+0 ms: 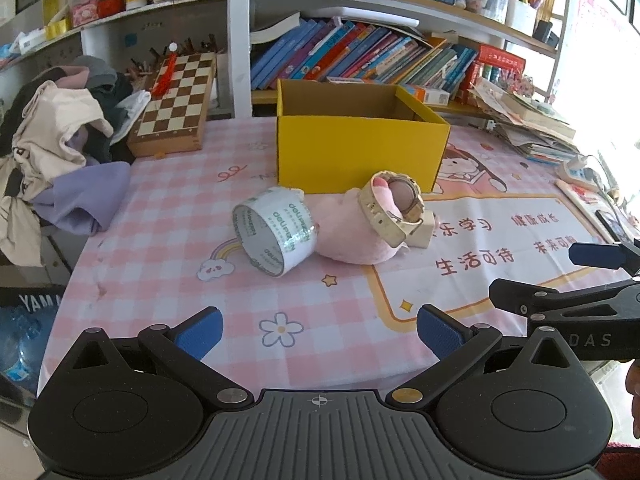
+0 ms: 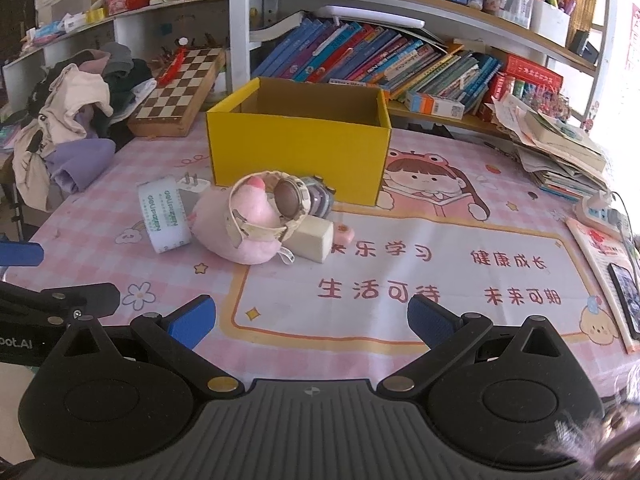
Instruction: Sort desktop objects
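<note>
2 grippers, left gripper (image 1: 320, 332) and right gripper (image 2: 312, 320), hover wide and empty. Tape roll (image 1: 276, 232), pink plush (image 1: 352, 228) and beige watch (image 1: 396, 208) cluster before the yellow box (image 1: 356, 152). Plush looks soft and light, so squeeze mid-body; tape looks stiff, so pinch its rim.

The yellow box (image 2: 298, 160) hides its own floor; a charger plug (image 2: 195, 185) pokes out behind the pink plush (image 2: 224, 232).

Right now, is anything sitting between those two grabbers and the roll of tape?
Nothing visible blocks it. Between the open left gripper and the tape roll there is only bare pink tablecloth. The right gripper, also open, has the same clear cloth toward it; the pink plush toy touches the roll's far side.
</note>
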